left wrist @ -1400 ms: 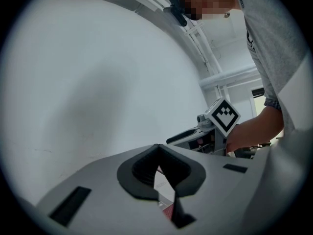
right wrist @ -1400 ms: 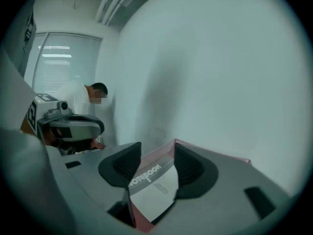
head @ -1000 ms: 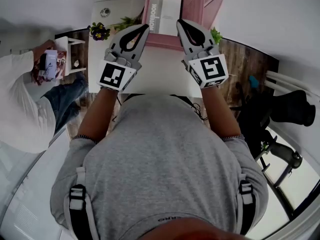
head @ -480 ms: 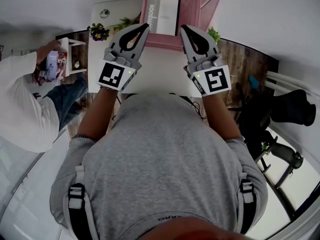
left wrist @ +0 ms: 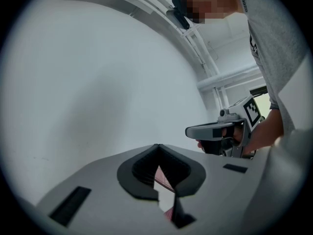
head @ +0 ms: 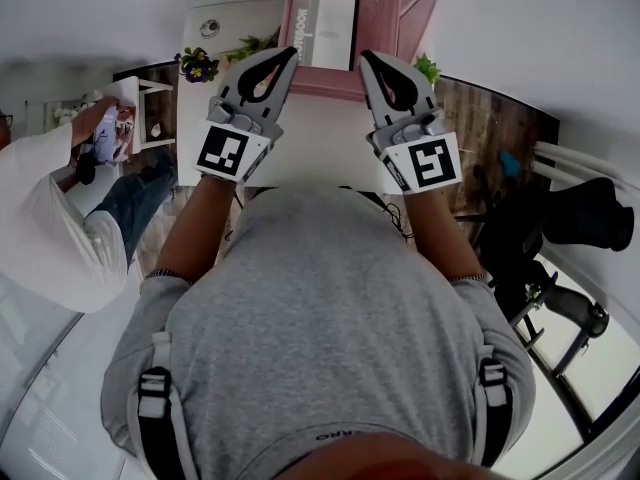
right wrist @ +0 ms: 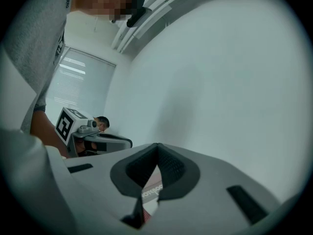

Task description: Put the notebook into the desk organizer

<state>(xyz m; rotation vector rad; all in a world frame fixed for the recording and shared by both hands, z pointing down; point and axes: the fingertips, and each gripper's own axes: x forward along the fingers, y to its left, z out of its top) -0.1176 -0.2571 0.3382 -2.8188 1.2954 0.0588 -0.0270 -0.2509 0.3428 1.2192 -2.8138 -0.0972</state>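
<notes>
White worktop is carrying the pink desk organizer at its far edge, against the wall. The notebook is sitting inside the organizer's left-hand section with its printed cover facing the head camera. No gripper is touching it.

What is changing: the right gripper is pulling back from the organizer. A second ago its tip was overlapping the notebook's near right corner. Now it is hovering just short of the organizer's near rim, slightly higher and turned a little. Most of that retreat was over by half a second ago, so it is now settling. The left gripper is holding the same spot beside it throughout, also just short of the rim. The notebook is not shifting across the three head views.

Reading for the task: the notebook is looking placed and the hands are clearing away, so the job is probably at or very near its end. Whether the notebook is seated fully down in its section cannot be told from here.

Jaws: the right jaws are pressed together at the tips and pinching nothing. In the right gripper view only the notebook's lettering is showing through the window behind the tips. The left jaws are likewise meeting at the tips, empty, with a sliver of pink organizer showing through.
</notes>
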